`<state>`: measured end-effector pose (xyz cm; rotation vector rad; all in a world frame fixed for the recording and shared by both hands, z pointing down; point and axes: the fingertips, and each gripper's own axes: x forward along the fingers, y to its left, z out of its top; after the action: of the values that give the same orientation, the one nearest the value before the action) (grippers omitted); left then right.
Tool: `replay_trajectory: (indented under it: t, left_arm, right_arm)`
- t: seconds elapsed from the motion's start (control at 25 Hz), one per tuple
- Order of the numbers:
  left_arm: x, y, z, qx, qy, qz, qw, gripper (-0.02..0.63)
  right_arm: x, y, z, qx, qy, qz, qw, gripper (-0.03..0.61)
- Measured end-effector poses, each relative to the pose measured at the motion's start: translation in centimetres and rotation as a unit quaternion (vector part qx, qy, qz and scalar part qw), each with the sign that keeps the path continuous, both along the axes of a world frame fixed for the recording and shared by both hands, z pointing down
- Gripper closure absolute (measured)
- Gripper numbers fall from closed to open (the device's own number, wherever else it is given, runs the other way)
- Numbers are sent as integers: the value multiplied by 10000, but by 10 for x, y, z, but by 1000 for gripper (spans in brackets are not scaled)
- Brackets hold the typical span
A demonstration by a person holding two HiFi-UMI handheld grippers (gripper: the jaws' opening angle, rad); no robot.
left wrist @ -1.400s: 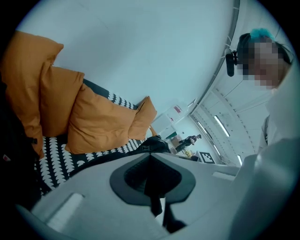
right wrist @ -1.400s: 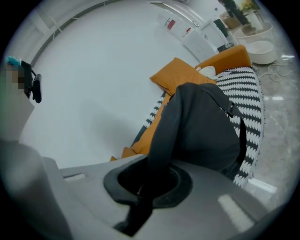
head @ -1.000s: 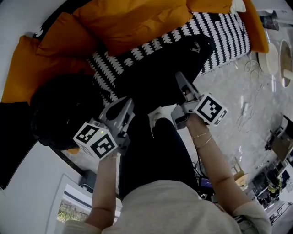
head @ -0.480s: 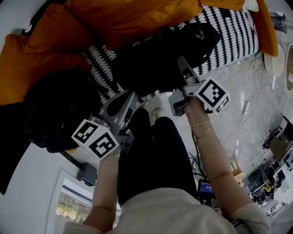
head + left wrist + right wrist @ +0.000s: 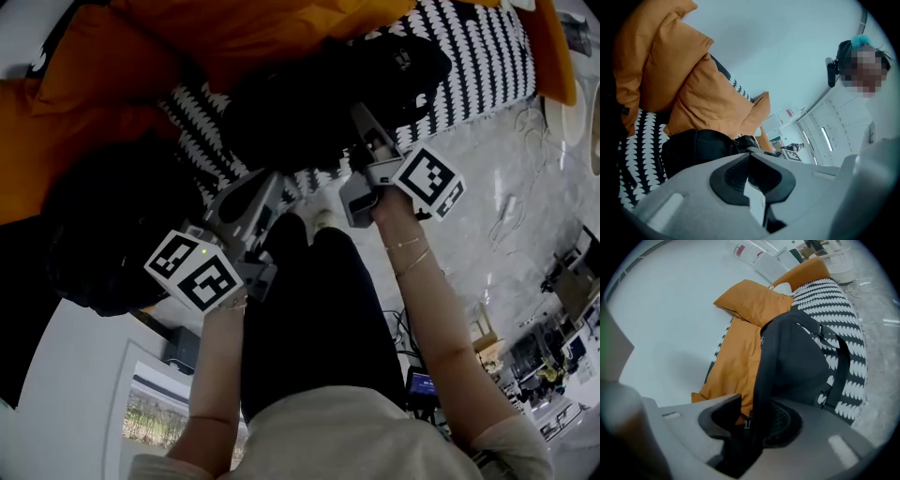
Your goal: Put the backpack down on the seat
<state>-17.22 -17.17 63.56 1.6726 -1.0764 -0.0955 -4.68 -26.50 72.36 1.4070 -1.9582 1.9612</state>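
Observation:
The black backpack point(image 5: 309, 103) lies on the black-and-white patterned seat point(image 5: 469, 66) of the sofa, in front of the orange cushions point(image 5: 234, 37). My right gripper point(image 5: 359, 131) is at its near edge. In the right gripper view the backpack point(image 5: 797, 357) rests on the seat point(image 5: 834, 305), and its black strap point(image 5: 764, 376) runs between the jaws of my right gripper point(image 5: 750, 413). These jaws are opening; the left pad stands off the strap. My left gripper point(image 5: 267, 183) is shut and empty just short of the backpack point(image 5: 698, 147), its tips point(image 5: 749, 157) together.
A dark rounded bulk point(image 5: 112, 234) sits at the sofa's left end. The person's black-trousered legs point(image 5: 319, 309) stand against the sofa front. Marble floor point(image 5: 506, 187) with loose cables point(image 5: 511, 216) lies to the right, and a round white table point(image 5: 577, 103) at the edge.
The backpack has gone further onto the seat with my right gripper following it. The left gripper has shifted only a little.

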Motion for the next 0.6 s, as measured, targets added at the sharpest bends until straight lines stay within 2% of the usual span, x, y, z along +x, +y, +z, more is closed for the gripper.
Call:
replay_trajectory:
  t: [0.04,0.12,0.28,0.6]
  left_arm:
    - [-3,-2,3,-8,-14,-24,10000,607]
    - [-4,-5,10,-36,-28,-29,10000,607]
    - [5,-6,17,-65,-14,57,10000,607]
    - [32,-9,2,46,71,258,9996,607]
  right_arm:
    - [0,0,4,-39,36,-10,10000,427]
    - [4,5,13,-176,169,-26,9997,375]
    - [16,14,21,-376,244,5,9990,362]
    - [39,35,2,-409,564,-122,9975,351]
